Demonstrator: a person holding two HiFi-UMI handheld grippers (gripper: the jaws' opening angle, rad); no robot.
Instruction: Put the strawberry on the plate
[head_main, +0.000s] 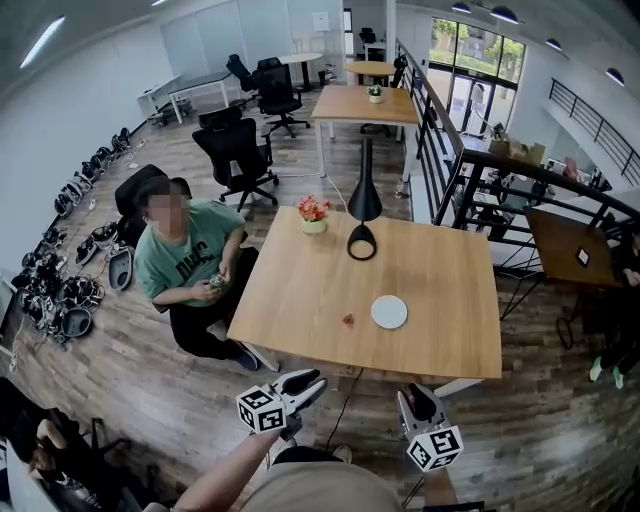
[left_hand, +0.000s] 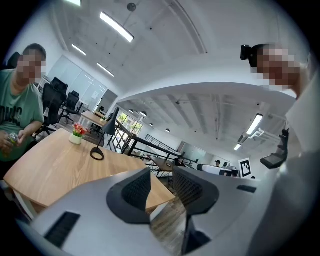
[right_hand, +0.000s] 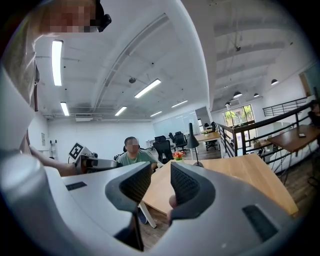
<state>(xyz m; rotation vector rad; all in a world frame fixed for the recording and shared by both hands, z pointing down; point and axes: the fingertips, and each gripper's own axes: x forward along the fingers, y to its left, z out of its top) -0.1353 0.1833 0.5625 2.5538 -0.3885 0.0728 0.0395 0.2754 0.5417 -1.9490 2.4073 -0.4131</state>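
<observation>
A small red strawberry lies on the wooden table near its front edge. Just to its right is a round white plate with nothing on it. Both grippers hang below the table's front edge, off the tabletop. My left gripper is open, a narrow gap between its dark pads and nothing in it. My right gripper is open as well, also holding nothing. Neither gripper view shows the strawberry or the plate.
A black lamp and a pot of flowers stand at the table's far side. A person in a green shirt sits at the left edge. Office chairs, more tables and a black railing lie beyond.
</observation>
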